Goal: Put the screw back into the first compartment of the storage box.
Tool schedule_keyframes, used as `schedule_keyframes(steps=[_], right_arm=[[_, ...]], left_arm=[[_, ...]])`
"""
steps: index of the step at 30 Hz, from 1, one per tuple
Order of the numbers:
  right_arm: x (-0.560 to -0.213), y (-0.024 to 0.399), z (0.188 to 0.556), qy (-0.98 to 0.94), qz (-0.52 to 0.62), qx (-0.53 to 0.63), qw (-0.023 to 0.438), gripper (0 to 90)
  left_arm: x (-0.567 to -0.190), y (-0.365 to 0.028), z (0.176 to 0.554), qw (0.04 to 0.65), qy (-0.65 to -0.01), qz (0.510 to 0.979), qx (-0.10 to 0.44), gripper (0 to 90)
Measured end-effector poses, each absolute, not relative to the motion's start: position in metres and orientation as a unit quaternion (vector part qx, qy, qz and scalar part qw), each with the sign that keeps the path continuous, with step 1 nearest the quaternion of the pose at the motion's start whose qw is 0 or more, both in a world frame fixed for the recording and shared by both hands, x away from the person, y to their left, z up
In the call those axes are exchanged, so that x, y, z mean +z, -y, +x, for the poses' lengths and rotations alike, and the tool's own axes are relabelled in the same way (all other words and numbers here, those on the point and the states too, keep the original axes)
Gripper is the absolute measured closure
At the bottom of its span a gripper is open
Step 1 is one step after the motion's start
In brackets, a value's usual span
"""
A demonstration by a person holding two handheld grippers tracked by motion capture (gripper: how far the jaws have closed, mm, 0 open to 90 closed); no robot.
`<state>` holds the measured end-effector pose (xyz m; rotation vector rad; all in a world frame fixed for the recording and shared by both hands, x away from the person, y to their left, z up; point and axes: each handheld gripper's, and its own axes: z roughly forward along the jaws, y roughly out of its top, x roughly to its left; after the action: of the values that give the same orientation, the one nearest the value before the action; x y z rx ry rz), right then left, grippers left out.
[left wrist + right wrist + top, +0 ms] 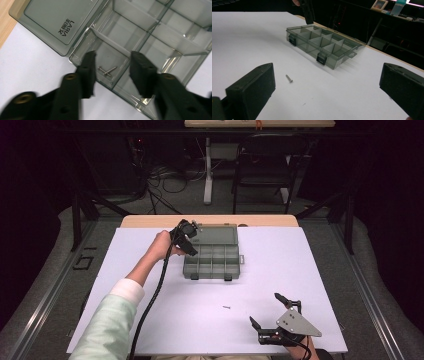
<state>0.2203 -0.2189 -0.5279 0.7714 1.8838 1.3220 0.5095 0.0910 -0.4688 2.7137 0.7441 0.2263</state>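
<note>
1. Two screws (107,71) already lie crossed in the corner compartment of the organiser box (212,261), at about 11 o'clock on the worktop (150,320). The left gripper (112,72) hangs just above them, jaws parted and empty; dipping lower could catch a divider and shove the light box.
2. One loose screw (227,308) lies on the worktop at about 6 o'clock, between the box and the right gripper (267,312), which is spread wide and holds nothing. A thin screw lying flat may roll or slip from the pads.
3. Hinged lid (216,234) lies open at 12 o'clock; a knock could flip it shut.
</note>
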Motion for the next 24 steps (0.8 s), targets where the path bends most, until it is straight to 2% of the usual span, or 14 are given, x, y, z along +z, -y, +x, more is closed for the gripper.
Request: schedule_keyframes(steps=[6,10,24], right_arm=[[-0.528,0.219,0.22,-0.728,0.298,0.508,0.35,0.0],[-0.528,0.219,0.22,-0.729,0.298,0.509,0.347,0.0],[-0.528,0.219,0.22,-0.729,0.299,0.508,0.348,0.0]], left_arm=[[-0.46,-0.089,0.492,0.171,-0.237,0.954,0.073,26.4],[-0.457,-0.087,0.479,0.171,-0.215,0.958,0.081,17.4],[-0.453,-0.072,0.438,0.177,-0.146,0.969,0.089,8.3]])
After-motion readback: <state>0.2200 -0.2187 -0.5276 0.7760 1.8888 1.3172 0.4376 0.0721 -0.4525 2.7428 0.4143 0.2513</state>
